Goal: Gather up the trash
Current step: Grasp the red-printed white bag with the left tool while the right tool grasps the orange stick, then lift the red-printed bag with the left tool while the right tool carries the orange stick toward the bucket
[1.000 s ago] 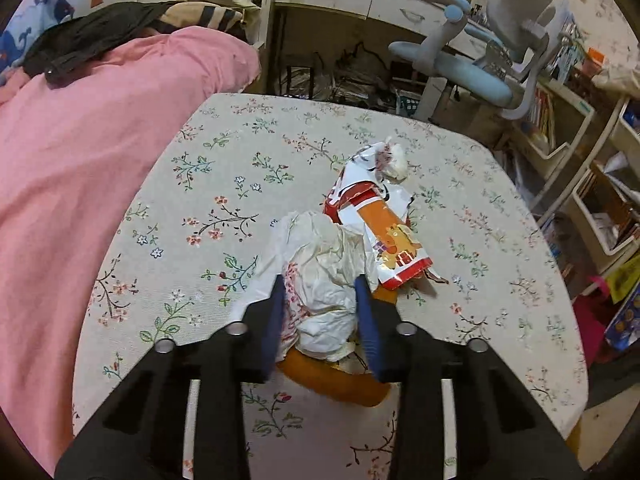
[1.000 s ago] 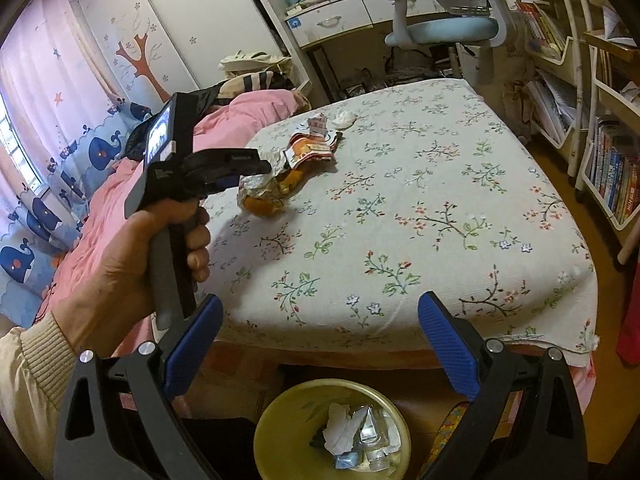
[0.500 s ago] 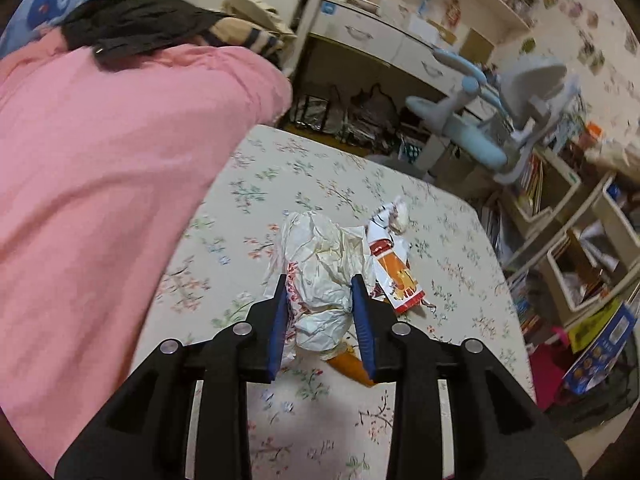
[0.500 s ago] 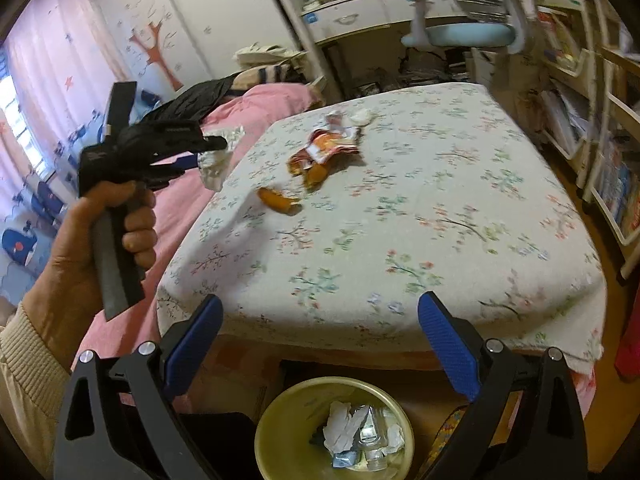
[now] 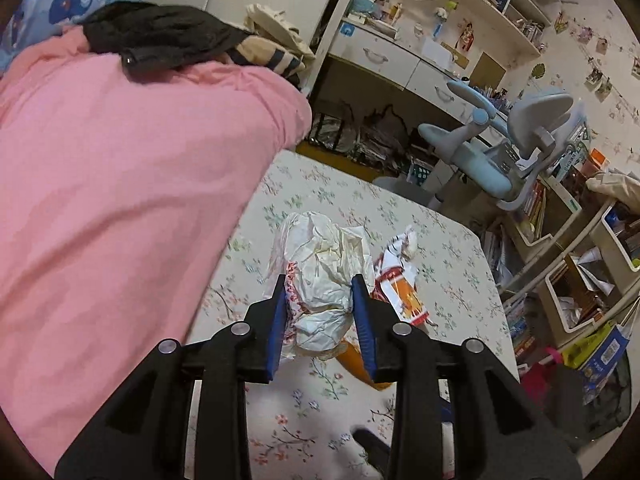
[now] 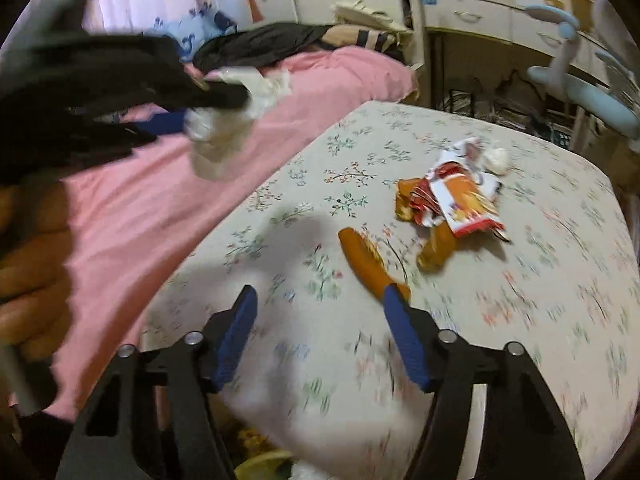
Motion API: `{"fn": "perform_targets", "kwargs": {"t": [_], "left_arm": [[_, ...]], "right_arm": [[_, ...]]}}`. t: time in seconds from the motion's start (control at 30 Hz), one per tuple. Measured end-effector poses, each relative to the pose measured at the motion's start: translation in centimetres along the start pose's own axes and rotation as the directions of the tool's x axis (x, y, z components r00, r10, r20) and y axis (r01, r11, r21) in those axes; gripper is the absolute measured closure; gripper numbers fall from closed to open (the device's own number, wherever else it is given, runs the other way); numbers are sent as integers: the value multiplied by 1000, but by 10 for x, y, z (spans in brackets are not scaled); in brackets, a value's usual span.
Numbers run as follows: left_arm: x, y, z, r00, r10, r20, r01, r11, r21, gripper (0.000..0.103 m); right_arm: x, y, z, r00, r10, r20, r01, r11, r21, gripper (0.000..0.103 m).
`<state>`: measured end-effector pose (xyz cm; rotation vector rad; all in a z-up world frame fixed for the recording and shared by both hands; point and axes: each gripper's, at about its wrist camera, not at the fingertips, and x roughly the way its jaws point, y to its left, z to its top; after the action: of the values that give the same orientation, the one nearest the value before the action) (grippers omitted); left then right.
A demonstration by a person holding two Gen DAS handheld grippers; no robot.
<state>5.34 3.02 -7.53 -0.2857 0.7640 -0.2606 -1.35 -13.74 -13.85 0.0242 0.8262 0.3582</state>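
Your left tongs (image 5: 322, 312) are clamped on the crumpled white wrapper (image 5: 326, 268), lifted clear of the floral worktop (image 5: 452, 248) above its edge beside the pink bedding (image 5: 120, 184). I judge that wad light, soft and springy: it will crush rather than slip, so a pinch across its bulk, as you have it, should hold.

Your right tongs (image 6: 318, 336) stand apart with nothing between them, near the worktop's front edge, and their jaws have just been closing. The orange wrapper (image 6: 368, 264) lies flat just ahead of the right-hand jaw; thin and probably slick, it is best taken across its narrow width at the near end.

A second ago the white wad sat on the worktop over that orange piece, and your right tongs hung wide above the yellow bin, now only a sliver at the bottom.
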Motion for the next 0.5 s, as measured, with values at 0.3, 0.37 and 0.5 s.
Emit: {"fn": "perform_targets", "kwargs": {"t": [0.3, 0.37, 0.5], "left_arm": [[-1, 2, 9, 1000, 5, 2, -5, 1000, 9, 73], [-1, 0, 9, 1000, 12, 2, -12, 1000, 22, 73], [-2, -7, 7, 1000, 22, 3, -22, 999, 50, 73]], "right_arm": [[53, -15, 10, 993, -73, -91, 69, 996, -51, 70], [48, -19, 9, 993, -75, -91, 72, 997, -39, 84], [27, -26, -4, 992, -78, -100, 75, 997, -31, 86]]}}
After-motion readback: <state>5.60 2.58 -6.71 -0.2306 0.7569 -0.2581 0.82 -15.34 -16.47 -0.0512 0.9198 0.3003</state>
